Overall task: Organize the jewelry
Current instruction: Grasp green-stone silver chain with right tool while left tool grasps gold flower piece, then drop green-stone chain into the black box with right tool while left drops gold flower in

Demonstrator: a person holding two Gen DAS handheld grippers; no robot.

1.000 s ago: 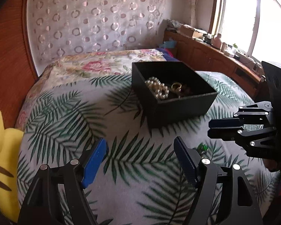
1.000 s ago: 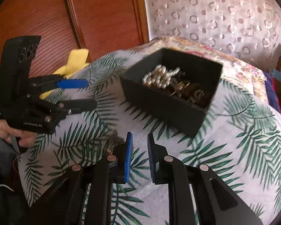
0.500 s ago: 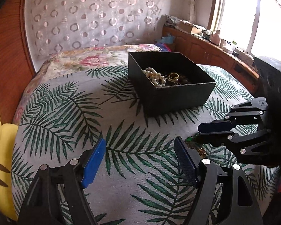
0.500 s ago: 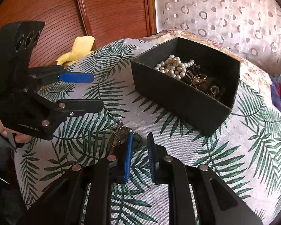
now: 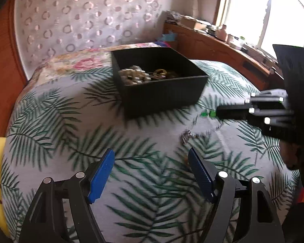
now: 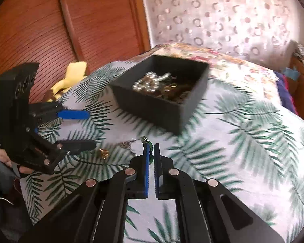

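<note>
A black open box [image 5: 162, 93] [image 6: 158, 105] sits on the leaf-print bedspread and holds pearls [image 5: 134, 76] and gold pieces. My right gripper [image 6: 151, 147] is shut on a chain necklace with green beads [image 6: 150, 144]; its chain [image 5: 194, 134] trails down onto the bedspread. In the left wrist view that gripper [image 5: 218, 112] comes in from the right, in front of the box. A small gold piece [image 6: 103, 153] lies on the bedspread near the chain. My left gripper [image 5: 151, 174] is open and empty, low over the bedspread in front of the box.
A wooden headboard [image 6: 50, 30] and a patterned curtain [image 5: 81, 20] stand behind the bed. A yellow soft toy [image 6: 71, 77] lies at the bed's left edge. A wooden counter with clutter [image 5: 223, 42] runs under the window at right.
My right gripper has closed on the green-bead necklace and lifted it toward the box, the chain trailing. Both views have shifted lower and closer to the bedspread.
</note>
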